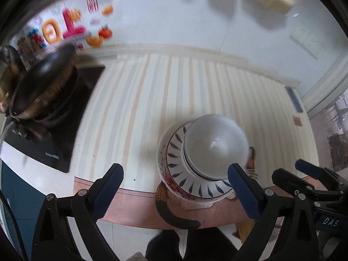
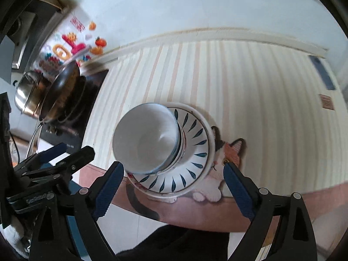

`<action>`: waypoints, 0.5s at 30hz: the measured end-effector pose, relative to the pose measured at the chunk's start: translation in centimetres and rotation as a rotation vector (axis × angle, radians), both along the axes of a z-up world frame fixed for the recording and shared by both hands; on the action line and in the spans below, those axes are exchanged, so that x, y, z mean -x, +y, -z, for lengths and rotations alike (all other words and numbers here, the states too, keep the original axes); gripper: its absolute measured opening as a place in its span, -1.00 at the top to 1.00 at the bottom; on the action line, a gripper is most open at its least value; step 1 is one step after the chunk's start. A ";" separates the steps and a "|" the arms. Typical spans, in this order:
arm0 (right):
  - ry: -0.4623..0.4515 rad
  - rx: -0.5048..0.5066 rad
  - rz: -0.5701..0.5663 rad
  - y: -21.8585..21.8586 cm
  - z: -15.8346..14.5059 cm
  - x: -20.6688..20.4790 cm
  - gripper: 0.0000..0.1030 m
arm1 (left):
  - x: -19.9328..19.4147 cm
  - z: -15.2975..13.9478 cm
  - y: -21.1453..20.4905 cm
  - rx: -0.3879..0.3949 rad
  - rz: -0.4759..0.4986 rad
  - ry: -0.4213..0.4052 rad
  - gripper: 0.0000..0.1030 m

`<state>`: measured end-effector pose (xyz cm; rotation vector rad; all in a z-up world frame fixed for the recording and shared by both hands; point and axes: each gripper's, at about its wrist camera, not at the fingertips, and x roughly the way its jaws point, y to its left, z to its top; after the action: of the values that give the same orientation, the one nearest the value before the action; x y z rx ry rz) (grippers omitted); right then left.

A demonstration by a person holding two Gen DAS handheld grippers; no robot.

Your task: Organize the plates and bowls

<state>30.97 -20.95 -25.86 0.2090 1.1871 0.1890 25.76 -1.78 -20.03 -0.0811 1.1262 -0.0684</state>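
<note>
We see the bowls [image 2: 148,139] stacked on plates [image 2: 195,152] at the mat's [image 2: 239,82] 6 o'clock edge. Left gripper [image 1: 175,190] and right gripper [image 2: 174,190] gape wide, holding nothing. We read "DAS" [image 1: 330,221] at 4 o'clock.

Left hand-held gripper [image 1: 175,192] jaws wide, empty, above stacked bowls [image 1: 215,145] on leaf-patterned plate [image 1: 177,163], striped mat [image 1: 152,100]

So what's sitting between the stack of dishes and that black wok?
Nothing. In both wrist views only bare striped mat stretches between the dish stack and the wok on its black cooktop.
</note>
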 end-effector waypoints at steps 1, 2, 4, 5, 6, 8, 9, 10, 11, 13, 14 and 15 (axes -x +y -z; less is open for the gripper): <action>-0.018 0.003 0.011 0.1 -0.7 0.8 -0.85 | 0.8 -0.8 -0.1 -0.015 0.005 -0.026 -0.91; -0.043 0.010 0.024 0.1 -1.7 2.1 -0.86 | 1.8 -1.9 -0.3 -0.025 0.016 -0.052 -0.91; -0.079 0.023 0.047 0.5 -3.6 4.3 -0.86 | 3.3 -3.4 -0.2 -0.020 0.018 -0.083 -0.91; -0.099 0.029 0.050 0.6 -4.6 5.5 -0.86 | 4.2 -4.4 -0.2 -0.022 0.018 -0.106 -0.91; -0.126 0.042 0.055 0.8 -5.8 6.8 -0.87 | 5.0 -5.1 -0.2 -0.029 0.019 -0.122 -0.91; -0.169 0.063 0.059 1.1 -7.6 9.1 -0.87 | 7.0 -6.5 -0.1 -0.034 0.017 -0.157 -0.91; -0.185 0.068 0.061 1.3 -8.3 10.0 -0.87 | 7.5 -6.9 -0.1 -0.034 0.020 -0.165 -0.91; -0.204 0.073 0.065 1.4 -9.2 11.3 -0.88 | 8.5 -7.4 -0.1 -0.033 0.019 -0.174 -0.91; -0.219 0.075 0.069 1.3 -9.8 12.3 -0.88 | 9.6 -8.0 -0.1 -0.029 0.014 -0.184 -0.91; -0.251 0.080 0.070 1.1 -11.3 14.6 -0.88 | 11.2 -8.7 -0.1 -0.026 0.004 -0.200 -0.91; -0.268 0.084 0.071 1.0 -12.1 15.7 -0.88 | 12.3 -9.1 -0.1 -0.034 -0.004 -0.214 -0.91; -0.280 0.088 0.070 0.8 -12.6 16.3 -0.88 | 13.1 -9.4 -0.3 -0.037 -0.009 -0.223 -0.91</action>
<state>14.68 -20.15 -13.31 0.1410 0.9065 0.1003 12.63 -2.04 -10.61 -0.0441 0.9035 -0.0470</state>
